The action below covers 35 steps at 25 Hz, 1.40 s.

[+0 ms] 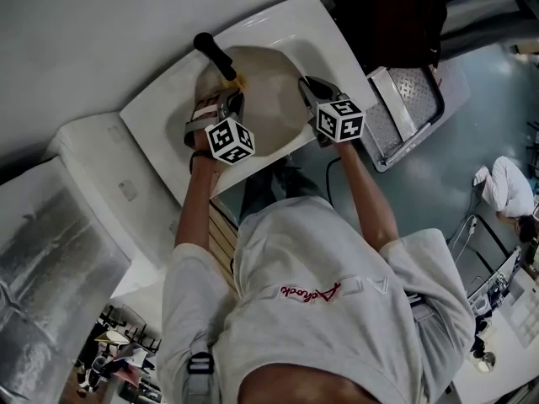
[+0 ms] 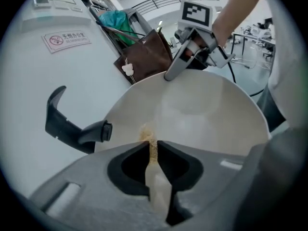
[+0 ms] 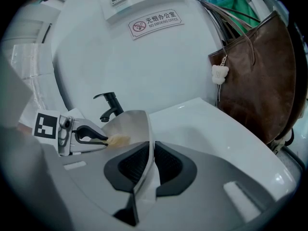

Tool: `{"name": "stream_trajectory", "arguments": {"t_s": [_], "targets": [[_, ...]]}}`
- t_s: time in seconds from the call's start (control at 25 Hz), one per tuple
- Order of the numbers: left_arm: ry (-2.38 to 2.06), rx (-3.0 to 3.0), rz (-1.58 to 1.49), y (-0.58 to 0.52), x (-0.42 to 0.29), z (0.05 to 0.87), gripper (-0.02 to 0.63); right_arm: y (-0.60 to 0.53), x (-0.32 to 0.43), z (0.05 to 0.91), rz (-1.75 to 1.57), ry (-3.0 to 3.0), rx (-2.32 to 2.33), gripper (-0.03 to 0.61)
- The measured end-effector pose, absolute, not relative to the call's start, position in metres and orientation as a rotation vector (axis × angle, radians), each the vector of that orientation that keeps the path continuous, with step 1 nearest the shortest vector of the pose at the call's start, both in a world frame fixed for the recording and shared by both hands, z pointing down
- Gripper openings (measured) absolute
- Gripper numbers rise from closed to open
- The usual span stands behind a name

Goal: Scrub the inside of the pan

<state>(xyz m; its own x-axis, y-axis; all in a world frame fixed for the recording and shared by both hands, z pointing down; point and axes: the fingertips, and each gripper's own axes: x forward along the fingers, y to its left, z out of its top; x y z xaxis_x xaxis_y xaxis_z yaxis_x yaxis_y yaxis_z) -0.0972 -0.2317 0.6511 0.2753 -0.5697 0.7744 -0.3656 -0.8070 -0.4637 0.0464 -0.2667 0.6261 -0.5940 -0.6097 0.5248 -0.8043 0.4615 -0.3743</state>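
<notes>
A pale round pan (image 1: 263,91) with a black handle (image 1: 214,54) is held tilted over a white sink (image 1: 333,36). My left gripper (image 1: 229,98) is shut on a yellowish scrub pad (image 1: 240,81) that touches the pan's inside near the handle. In the left gripper view the pad (image 2: 152,154) pokes out between the jaws against the pan's inner wall (image 2: 207,112). My right gripper (image 1: 310,89) is shut on the pan's rim opposite the handle. The rim (image 3: 147,138) runs edge-on between its jaws in the right gripper view, and the left gripper (image 3: 98,139) shows beyond it.
A brown bag (image 3: 255,81) hangs right of the sink, against the white wall with a no-smoking sign (image 3: 155,23). A metal grated step (image 1: 411,103) lies on the floor to the right. White cabinets (image 1: 101,175) stand left of the sink.
</notes>
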Motion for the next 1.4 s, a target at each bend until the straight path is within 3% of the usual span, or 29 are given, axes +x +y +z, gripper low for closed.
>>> {"name": "stream_trajectory", "arguments": {"t_s": [0.76,1.4], "targets": [[0.469,-2.535,-1.617,-0.137,-0.022,0.686,0.048,-0.268,0.045,0.628,0.870,-2.398,1.187,0.041],[0.526,-2.526,-1.594,-0.142,-0.031,0.671,0.048,-0.268,0.045,0.629,0.878,-2.395,1.201,0.040]]}}
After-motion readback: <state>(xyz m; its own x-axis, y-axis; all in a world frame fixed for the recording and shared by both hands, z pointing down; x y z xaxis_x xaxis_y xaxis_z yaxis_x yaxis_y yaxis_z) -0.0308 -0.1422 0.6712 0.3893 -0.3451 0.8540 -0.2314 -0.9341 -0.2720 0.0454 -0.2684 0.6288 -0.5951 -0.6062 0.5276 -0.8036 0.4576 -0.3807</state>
